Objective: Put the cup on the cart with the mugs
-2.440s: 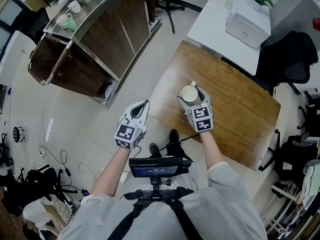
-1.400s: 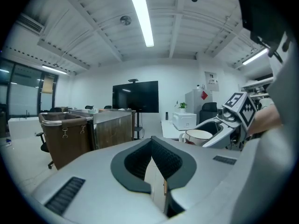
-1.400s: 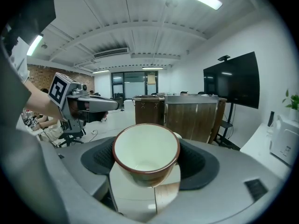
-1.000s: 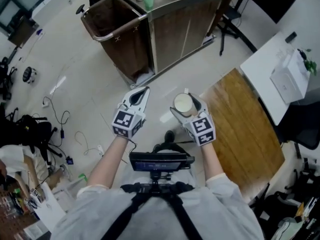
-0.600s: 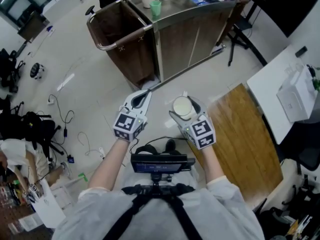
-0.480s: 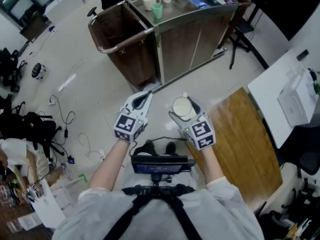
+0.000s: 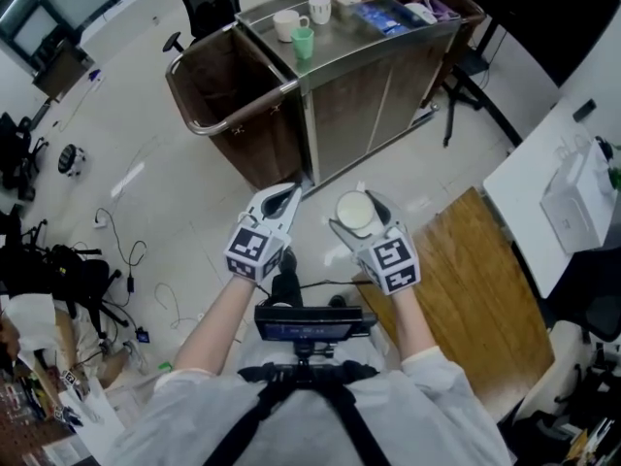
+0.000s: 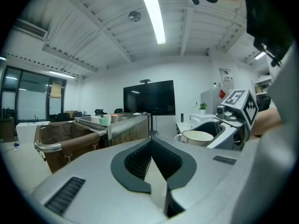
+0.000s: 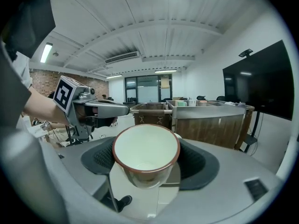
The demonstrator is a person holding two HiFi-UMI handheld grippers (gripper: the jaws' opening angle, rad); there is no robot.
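Observation:
A cream cup with a brown rim (image 9: pixel 146 155) sits upright between the black pads of my right gripper (image 9: pixel 147 164), which is shut on it; in the head view the cup (image 7: pixel 355 212) hangs over the floor in that gripper (image 7: pixel 360 219). My left gripper (image 7: pixel 278 202) is beside it at the same height, jaws together and empty; in its own view its pads (image 8: pixel 152 164) meet. The steel cart (image 7: pixel 374 42) stands ahead, with two white mugs (image 7: pixel 288 24) (image 7: pixel 319 9) and a green cup (image 7: pixel 304 43) at its near end. The cart also shows in the right gripper view (image 9: pixel 210 118).
A brown fabric bin (image 7: pixel 228 100) hangs on the cart's left end. A wooden table (image 7: pixel 480 270) lies to my right, with a white desk (image 7: pixel 563 173) behind it. Cables and bags (image 7: pixel 68 270) lie on the floor at the left.
I have turned from the wooden table toward the cart, which now fills the upper view and is nearer. Both grippers keep their pose and the cup stays held.

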